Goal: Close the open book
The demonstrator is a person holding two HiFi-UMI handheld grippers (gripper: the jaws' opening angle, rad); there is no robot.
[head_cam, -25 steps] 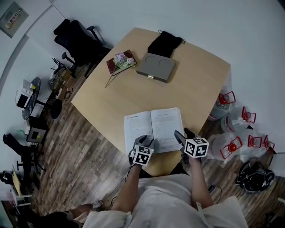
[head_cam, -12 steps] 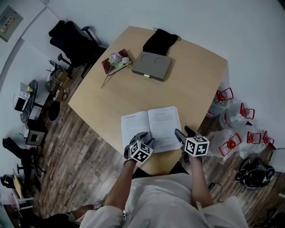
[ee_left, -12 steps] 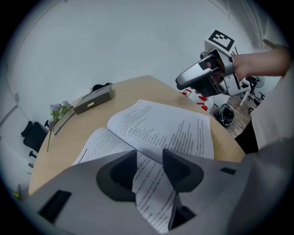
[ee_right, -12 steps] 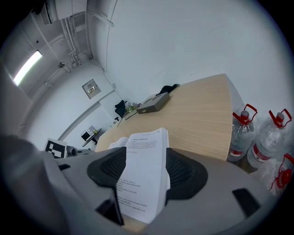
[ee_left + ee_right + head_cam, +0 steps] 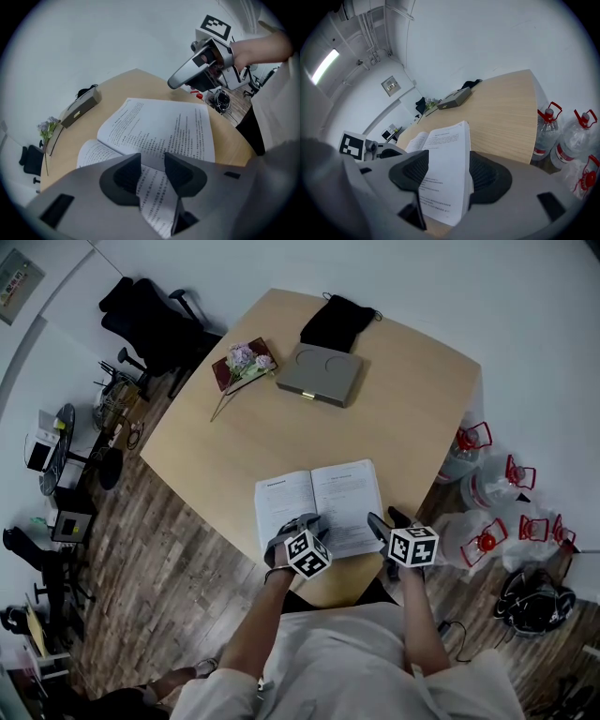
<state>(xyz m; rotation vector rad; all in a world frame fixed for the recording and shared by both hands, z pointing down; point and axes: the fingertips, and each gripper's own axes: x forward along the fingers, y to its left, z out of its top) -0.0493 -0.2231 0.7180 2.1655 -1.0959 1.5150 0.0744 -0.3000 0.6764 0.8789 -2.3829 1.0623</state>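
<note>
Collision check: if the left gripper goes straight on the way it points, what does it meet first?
Most likely the open book. The left gripper points down at its near pages. One curled page is already between the jaws, which have just been closing but do not look clamped on it.

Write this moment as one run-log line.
book: open on table | left gripper: jaws just been closing, page between, unpinched | right gripper: jaws straddle book's right half, contact unclear | step: not yet closed
</note>
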